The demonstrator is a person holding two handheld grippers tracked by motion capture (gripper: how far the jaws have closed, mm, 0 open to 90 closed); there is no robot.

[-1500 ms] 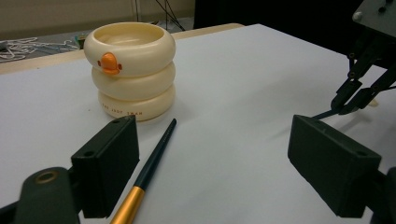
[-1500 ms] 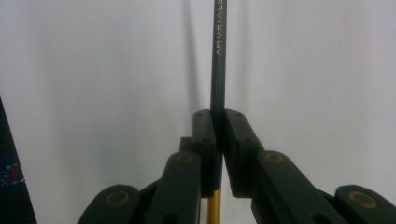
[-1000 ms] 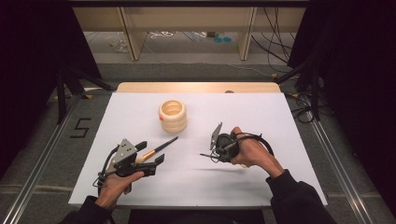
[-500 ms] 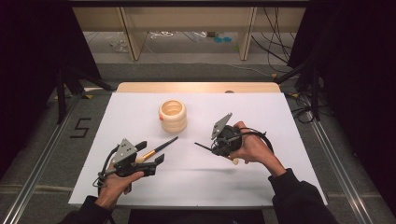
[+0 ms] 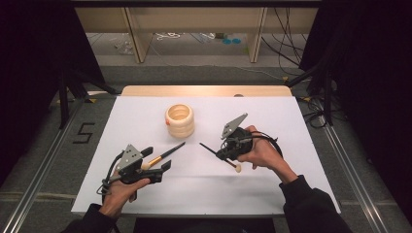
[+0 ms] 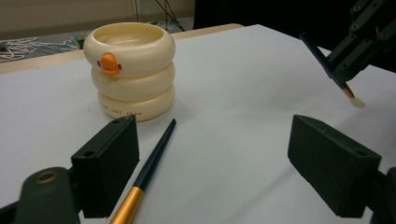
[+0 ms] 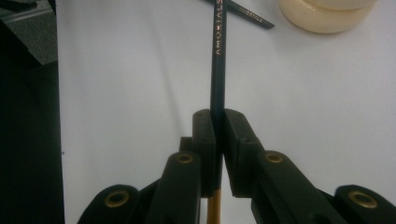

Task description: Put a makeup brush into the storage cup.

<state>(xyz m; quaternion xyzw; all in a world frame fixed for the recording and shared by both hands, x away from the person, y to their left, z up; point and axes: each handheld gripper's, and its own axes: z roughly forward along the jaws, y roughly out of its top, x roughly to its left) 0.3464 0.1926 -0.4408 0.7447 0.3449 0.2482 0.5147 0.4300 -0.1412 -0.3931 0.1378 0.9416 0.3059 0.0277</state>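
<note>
Lifted and swung toward the cream ringed holder [image 5: 180, 120] since a second ago, the right gripper [image 5: 228, 151] clamps a dark, gold-ferruled brush [image 5: 218, 156] above the table, while the left gripper [image 5: 156, 161] rests wide open around a second brush [image 5: 163, 155].

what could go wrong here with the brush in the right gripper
The right gripper pinches its makeup brush low on the thin handle, so it may pivot or slip. The duck-faced holder is light-looking and could tip if nudged. The second brush lies between the open left gripper jaws, still ungrasped.
</note>
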